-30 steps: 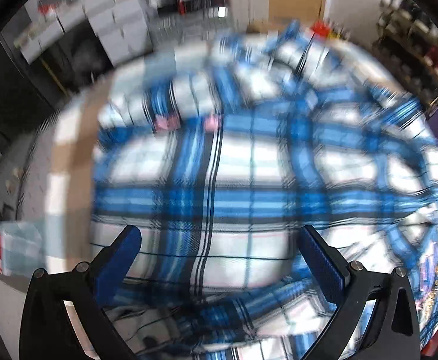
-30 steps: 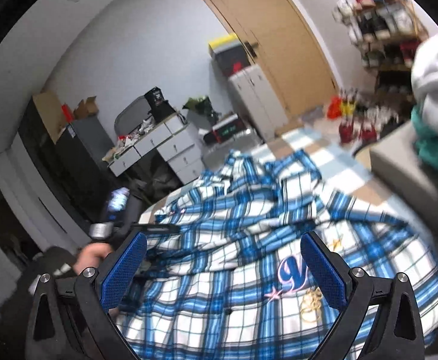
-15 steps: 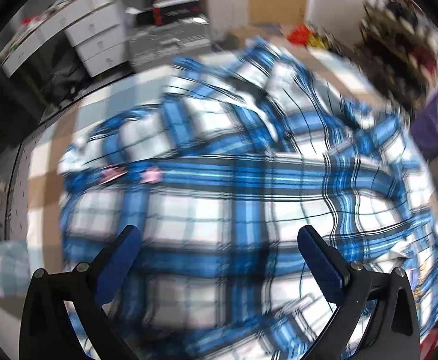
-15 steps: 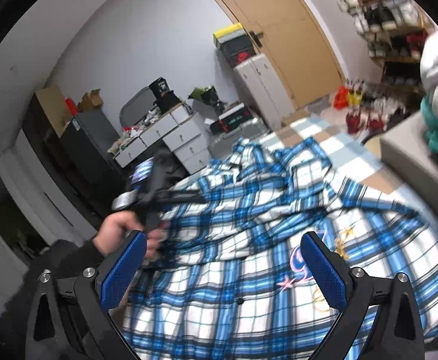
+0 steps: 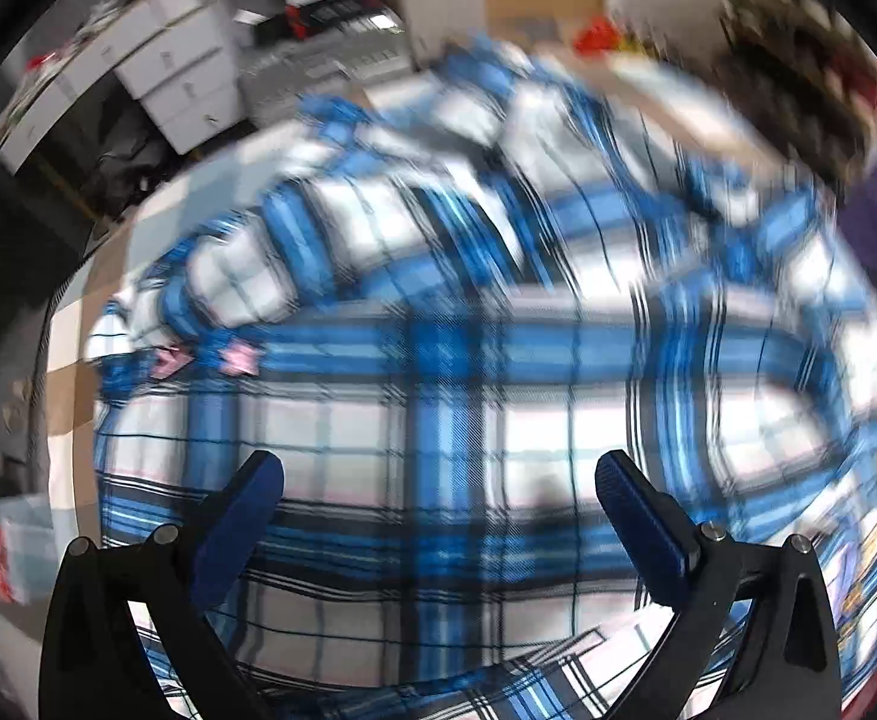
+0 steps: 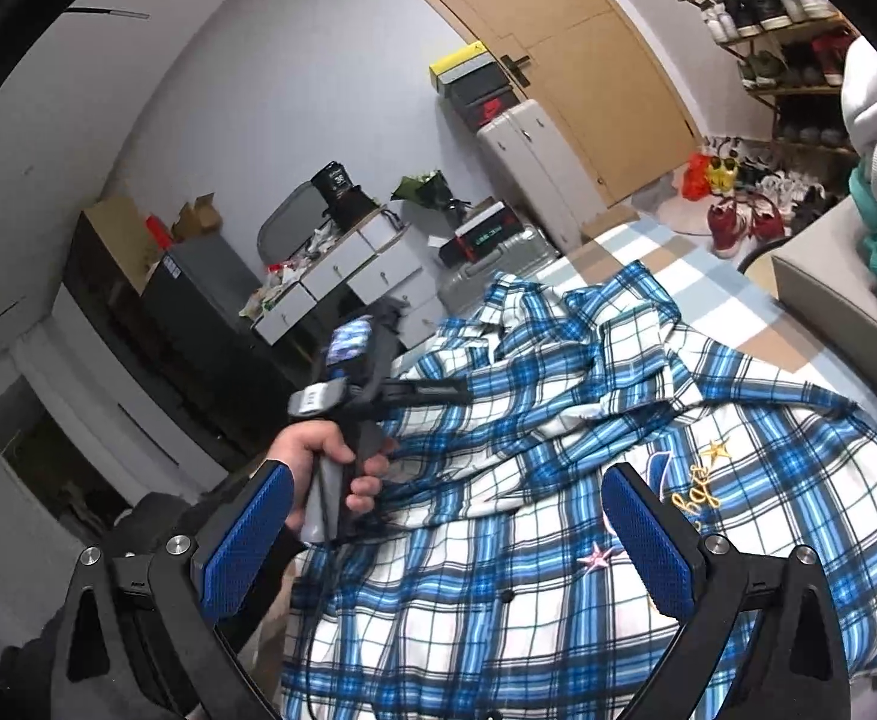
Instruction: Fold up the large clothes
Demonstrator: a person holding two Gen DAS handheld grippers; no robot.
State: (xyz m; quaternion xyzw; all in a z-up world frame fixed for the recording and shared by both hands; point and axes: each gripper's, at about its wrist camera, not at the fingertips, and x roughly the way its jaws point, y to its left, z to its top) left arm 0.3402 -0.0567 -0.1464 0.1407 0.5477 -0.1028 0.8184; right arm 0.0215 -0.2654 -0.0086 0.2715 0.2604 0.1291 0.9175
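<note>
A: Where's the shirt (image 6: 558, 480)?
B: Rumpled, spread over the checked bed (image 6: 696, 276).
A: Fingers?
B: Left gripper (image 5: 438, 510) spread wide above blurred plaid; right gripper (image 6: 447, 534) likewise apart, empty.

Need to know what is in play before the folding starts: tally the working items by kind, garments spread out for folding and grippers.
Plaid shirt, spread on the bed: 1
Grippers: 2, left gripper and right gripper, both with jaws apart
Total: 3
</note>
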